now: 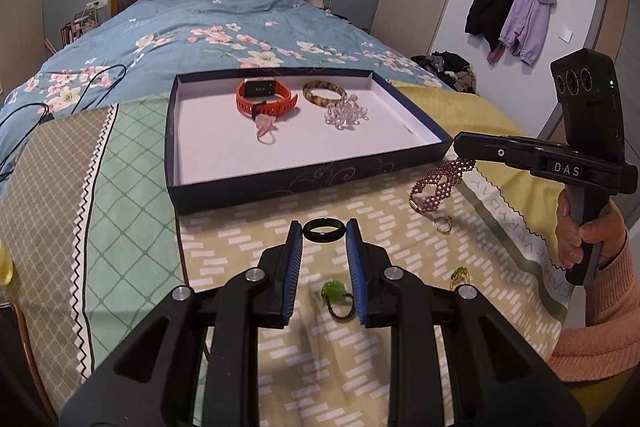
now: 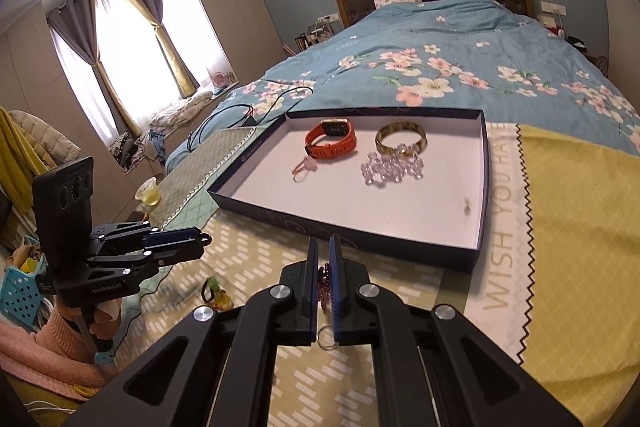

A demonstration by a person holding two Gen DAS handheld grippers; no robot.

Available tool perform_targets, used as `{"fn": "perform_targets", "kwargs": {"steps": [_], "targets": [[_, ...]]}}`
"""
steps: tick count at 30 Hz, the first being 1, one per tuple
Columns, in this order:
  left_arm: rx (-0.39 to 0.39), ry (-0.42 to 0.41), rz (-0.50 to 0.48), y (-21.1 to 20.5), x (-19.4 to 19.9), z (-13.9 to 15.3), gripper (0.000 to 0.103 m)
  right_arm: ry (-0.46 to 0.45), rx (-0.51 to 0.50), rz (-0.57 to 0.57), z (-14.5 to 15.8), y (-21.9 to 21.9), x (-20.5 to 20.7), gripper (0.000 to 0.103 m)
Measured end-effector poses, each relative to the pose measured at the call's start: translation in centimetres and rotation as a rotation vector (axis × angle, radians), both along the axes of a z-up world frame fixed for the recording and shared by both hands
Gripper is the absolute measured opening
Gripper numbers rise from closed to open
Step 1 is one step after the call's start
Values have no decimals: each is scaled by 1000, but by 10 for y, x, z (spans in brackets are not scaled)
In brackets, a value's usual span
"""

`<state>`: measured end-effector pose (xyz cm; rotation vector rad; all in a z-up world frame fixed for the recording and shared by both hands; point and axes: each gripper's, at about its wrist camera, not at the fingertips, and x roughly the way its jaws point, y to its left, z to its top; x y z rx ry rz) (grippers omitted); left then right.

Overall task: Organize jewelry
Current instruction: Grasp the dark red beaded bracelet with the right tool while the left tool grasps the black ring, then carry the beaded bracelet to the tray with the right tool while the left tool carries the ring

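A dark blue tray [image 1: 248,193] [image 2: 482,187] on the bed holds an orange watch [image 1: 266,97] [image 2: 332,139], a tortoiseshell bangle [image 1: 324,93] [image 2: 400,139], a clear bead bracelet [image 1: 346,115] [image 2: 390,169] and a pink ring [image 1: 266,129] [image 2: 304,167]. My left gripper [image 1: 324,231] [image 2: 202,239] is shut on a black ring [image 1: 324,230], held just before the tray's near wall. My right gripper [image 2: 324,247] [image 1: 460,141] is shut on a purple beaded bracelet [image 1: 438,187] [image 2: 325,283], which hangs from it.
On the patterned cloth [image 1: 360,347] lie a green-stone ring [image 1: 338,297] [image 2: 214,289], a small silver ring [image 1: 442,225] and a gold-green ring [image 1: 460,275]. Black cables [image 2: 240,115] lie left of the tray. A cup [image 2: 148,193] stands by the bed's left edge.
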<state>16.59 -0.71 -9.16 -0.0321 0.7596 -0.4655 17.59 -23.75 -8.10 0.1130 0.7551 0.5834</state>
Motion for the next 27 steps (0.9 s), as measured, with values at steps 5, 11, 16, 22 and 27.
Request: {"fn": "perform_targets", "kwargs": {"steps": [5, 11, 16, 22, 27], "targets": [[6, -25, -10, -5, 0, 6, 23, -20, 0, 1, 8, 1, 1, 0], [12, -31, -18, -9, -1, 7, 23, 15, -77, -23, -5, -1, 4, 6], [5, -19, -13, -6, 0, 3, 23, 98, -129, -105, -34, -21, 6, 26], [4, -5, -11, -6, -1, -2, 23, 133, -147, -112, -52, -27, 2, 32], [4, 2, -12, -8, 1, -4, 23, 110, -182, -94, -51, -18, 1, 8]]}}
